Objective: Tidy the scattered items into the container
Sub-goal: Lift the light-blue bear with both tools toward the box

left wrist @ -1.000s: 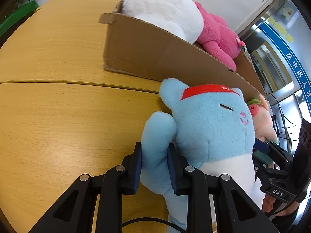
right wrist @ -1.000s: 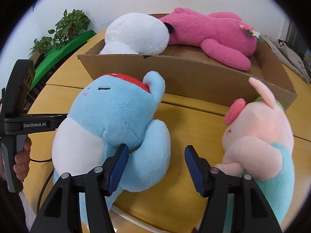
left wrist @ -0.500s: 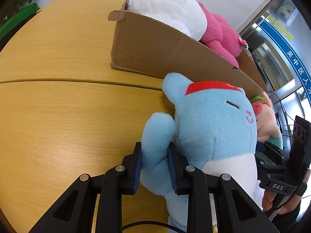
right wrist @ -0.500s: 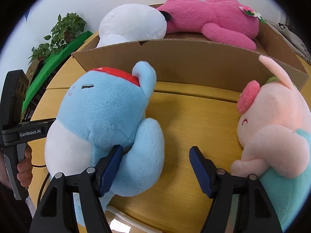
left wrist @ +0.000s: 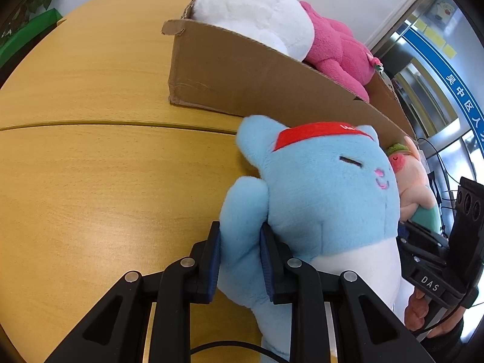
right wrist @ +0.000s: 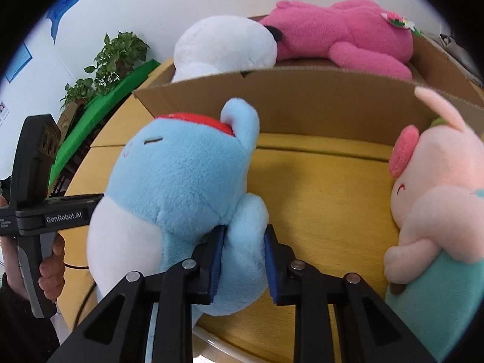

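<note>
The desk (left wrist: 90, 181) carried everything, a rounded wooden top with a seam running across it. Toward its far edge stood the cardboard box (left wrist: 248, 81), already holding a white plush (left wrist: 254, 15) and a pink plush (left wrist: 335, 51) that bulged above the rim. Against the box's near wall you had the blue cat plush (left wrist: 326, 193), red headband uppermost and its crown just beside the cardboard; I could not tell whether its base rested on the desk or hung off it. Beside it, toward the desk's right edge, a peach-and-teal plush (right wrist: 438, 199) stood outside the box.

Your left tongs (left wrist: 239, 260) were pinching one of the cat's arms, and your right tongs (right wrist: 245, 260) were pinching the other, the pads sunk into the pile on both sides.

I judged the cat to be light, soft and very squashy. An arm gave you a narrow, easy bite, but it was floppy, so the fat body would have swung and sagged beneath it. Holding both arms suited that, because it shared the load and kept the head from lolling. The fur looked grippy rather than slick. The box was crowded, so the cat would have needed clearance over the rim.
</note>
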